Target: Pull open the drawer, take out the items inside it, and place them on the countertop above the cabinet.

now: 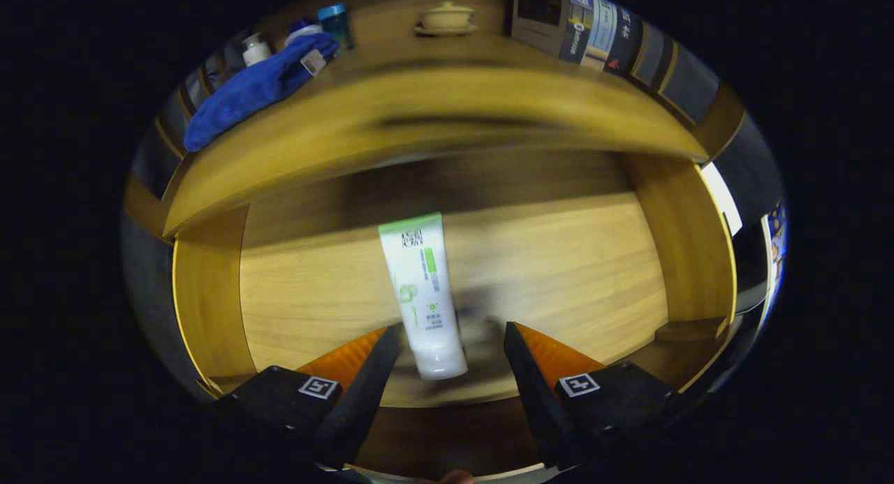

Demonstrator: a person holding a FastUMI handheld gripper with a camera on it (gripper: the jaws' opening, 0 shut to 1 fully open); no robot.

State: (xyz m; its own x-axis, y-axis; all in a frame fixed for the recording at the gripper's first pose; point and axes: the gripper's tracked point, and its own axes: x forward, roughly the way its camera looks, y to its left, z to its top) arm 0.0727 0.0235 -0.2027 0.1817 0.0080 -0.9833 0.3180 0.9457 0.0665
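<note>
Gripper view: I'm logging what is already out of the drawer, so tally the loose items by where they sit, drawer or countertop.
Drawer: 1, a white and green tube, lying between the open fingers of the gripper.
Countertop: 4, a blue cloth, a white bottle, a blue-capped bottle, a lidded bowl.
Total: 5

Blue cloth (255,89) — bottles (255,49), lidded bowl (445,17)

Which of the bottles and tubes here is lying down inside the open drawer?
The white and green tube, lying flat on the drawer floor, its cap end between the open tongs. The blue-capped bottle and white bottle stand on the countertop.
</note>
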